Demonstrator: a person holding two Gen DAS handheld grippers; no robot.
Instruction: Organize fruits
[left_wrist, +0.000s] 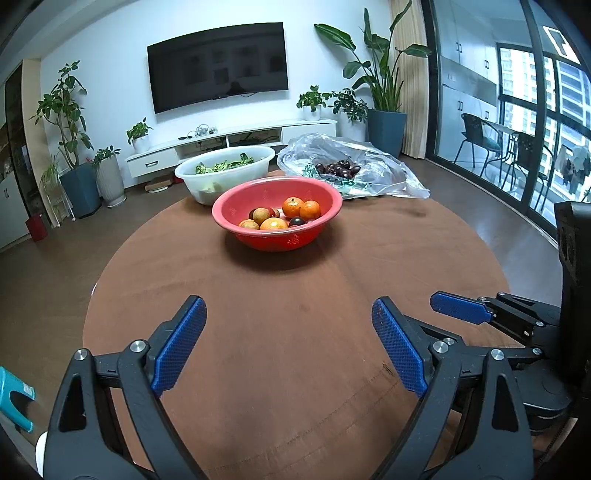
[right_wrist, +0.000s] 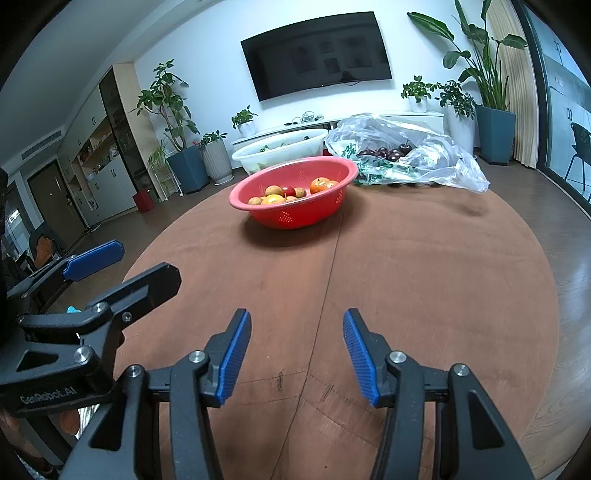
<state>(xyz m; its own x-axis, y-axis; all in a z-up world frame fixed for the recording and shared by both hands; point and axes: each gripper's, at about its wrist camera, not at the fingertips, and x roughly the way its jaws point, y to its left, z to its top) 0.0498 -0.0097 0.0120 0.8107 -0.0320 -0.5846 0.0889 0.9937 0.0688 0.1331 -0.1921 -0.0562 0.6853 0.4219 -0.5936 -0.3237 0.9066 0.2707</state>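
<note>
While hovering low over the near edge of the round brown counter (left_wrist: 295, 295), left claw (left_wrist: 288, 343) spread wide, blue pads (left_wrist: 181, 343) far apart, nothing between them but bare counter. Right claw (right_wrist: 295, 354) likewise released, its pads (right_wrist: 232, 354) set narrower, empty too, just beside the left one and level with it; one blue fingertip of each showing at the edge of the other's view. Farther back, near the middle of the counter, red perforated bowl (left_wrist: 277, 214) holding the fruits (left_wrist: 284, 216): several oranges (left_wrist: 293, 206), a few brownish round ones, one dark plum-like piece, something small and red. Well apart from both claws, untouched. Behind the bowl and to its left, white basin (left_wrist: 225, 171) with green leaves inside, just beside the red rim. Behind and to the right, crumpled clear plastic bag (left_wrist: 369, 166) lying open on the counter, cluster of dark cherries (left_wrist: 338, 168) resting in its folds. Beyond the counter, wall-mounted television (left_wrist: 218, 66) above a low white cabinet, potted plants on either side, glass doors along the right.
</note>
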